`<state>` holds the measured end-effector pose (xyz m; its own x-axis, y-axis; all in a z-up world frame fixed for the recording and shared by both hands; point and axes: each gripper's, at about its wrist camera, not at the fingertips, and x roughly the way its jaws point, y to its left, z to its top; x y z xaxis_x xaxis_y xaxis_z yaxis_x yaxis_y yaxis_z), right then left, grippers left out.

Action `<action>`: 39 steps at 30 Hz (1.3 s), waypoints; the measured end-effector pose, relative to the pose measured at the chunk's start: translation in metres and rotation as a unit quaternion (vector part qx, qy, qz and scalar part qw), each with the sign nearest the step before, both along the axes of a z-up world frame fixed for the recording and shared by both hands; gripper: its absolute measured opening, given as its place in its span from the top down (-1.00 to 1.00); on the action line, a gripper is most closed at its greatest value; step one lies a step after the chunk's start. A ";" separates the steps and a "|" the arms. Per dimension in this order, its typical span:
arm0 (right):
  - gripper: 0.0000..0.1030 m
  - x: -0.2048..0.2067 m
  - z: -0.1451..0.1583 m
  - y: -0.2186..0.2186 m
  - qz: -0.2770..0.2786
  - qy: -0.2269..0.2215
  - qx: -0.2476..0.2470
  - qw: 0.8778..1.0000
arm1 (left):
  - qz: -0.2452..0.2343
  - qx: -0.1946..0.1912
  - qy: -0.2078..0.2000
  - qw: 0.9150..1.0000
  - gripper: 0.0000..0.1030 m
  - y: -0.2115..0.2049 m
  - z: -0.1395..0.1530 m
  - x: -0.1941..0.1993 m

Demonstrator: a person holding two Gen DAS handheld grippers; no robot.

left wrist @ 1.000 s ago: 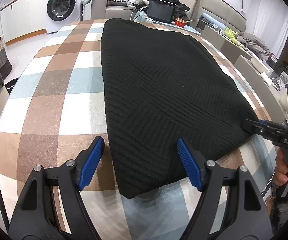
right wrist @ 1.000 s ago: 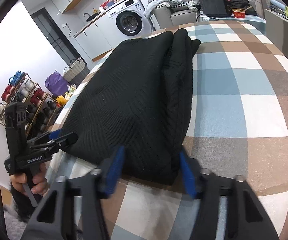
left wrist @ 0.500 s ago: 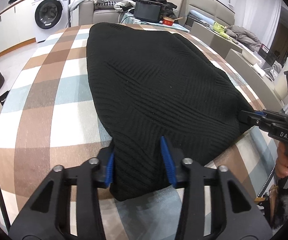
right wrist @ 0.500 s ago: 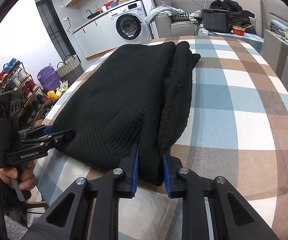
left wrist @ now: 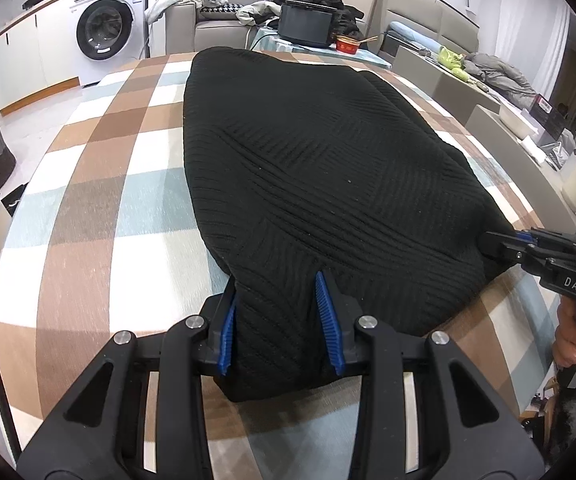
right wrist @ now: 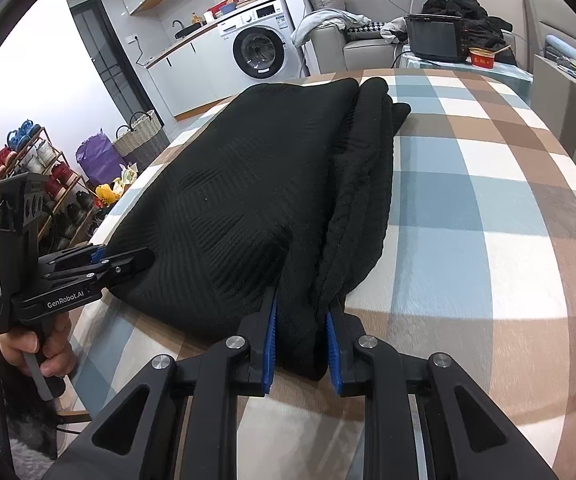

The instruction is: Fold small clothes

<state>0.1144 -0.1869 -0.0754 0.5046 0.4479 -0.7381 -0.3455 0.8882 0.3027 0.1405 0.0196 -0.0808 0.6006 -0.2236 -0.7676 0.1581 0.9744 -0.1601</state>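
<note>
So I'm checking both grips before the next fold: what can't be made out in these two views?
- Left wrist view: the black knit garment bunched in the left gripper hides the layers pinched.
- Right wrist view: the cloth covers the pad faces of the right gripper.
- Both views: the garment's underside is hidden against the checked tablecloth; its type is unclear.
</note>
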 end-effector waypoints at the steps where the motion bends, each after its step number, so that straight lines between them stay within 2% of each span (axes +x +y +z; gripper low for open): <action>1: 0.59 0.002 0.000 0.001 0.001 0.000 0.000 1.000 | 0.001 0.001 0.000 1.000 0.37 0.000 0.000 0.002; 11: 0.59 0.026 -0.003 0.009 -0.003 0.002 -0.004 1.000 | 0.015 -0.008 -0.002 1.000 0.37 0.007 -0.003 0.029; 16: 0.59 0.026 -0.003 0.010 -0.007 0.001 -0.005 1.000 | 0.014 -0.006 -0.004 1.000 0.37 0.006 -0.003 0.029; 19: 0.58 0.026 -0.003 0.010 -0.009 -0.002 -0.009 1.000 | 0.012 0.001 -0.006 1.000 0.26 0.007 -0.001 0.026; 22: 0.46 0.023 -0.001 0.012 -0.009 -0.010 -0.020 1.000 | 0.013 -0.001 -0.012 1.000 0.17 0.009 0.002 0.022; 24: 0.14 0.019 0.001 0.013 -0.013 -0.019 -0.032 0.999 | 0.013 0.004 -0.022 1.000 -0.03 0.011 0.006 0.017; 26: 0.09 0.014 0.005 0.012 -0.016 -0.034 -0.038 0.999 | 0.010 0.013 -0.037 0.999 -0.40 0.010 0.010 0.012; 28: -0.12 0.011 0.009 0.010 -0.020 -0.043 -0.040 0.998 | 0.007 0.019 -0.056 0.998 -0.58 0.010 0.016 0.003; 29: -0.31 0.009 0.011 0.009 -0.022 -0.048 -0.039 0.998 | 0.008 0.019 -0.066 0.998 -0.62 0.010 0.019 -0.001; 32: -0.43 0.002 0.019 0.004 -0.025 -0.069 -0.034 0.997 | 0.014 0.017 -0.076 0.997 -0.64 0.011 0.022 -0.008; 35: -0.73 -0.004 0.028 0.003 -0.030 -0.092 -0.034 0.995 | 0.012 0.010 -0.098 0.995 -0.67 0.012 0.024 -0.014; 37: -0.80 -0.007 0.032 0.004 -0.034 -0.101 -0.036 0.994 | 0.016 0.009 -0.107 0.994 -0.69 0.013 0.026 -0.017; 39: -0.99 -0.010 0.037 0.004 -0.032 -0.116 -0.030 0.992 | 0.024 0.007 -0.118 0.993 -0.70 0.014 0.030 -0.020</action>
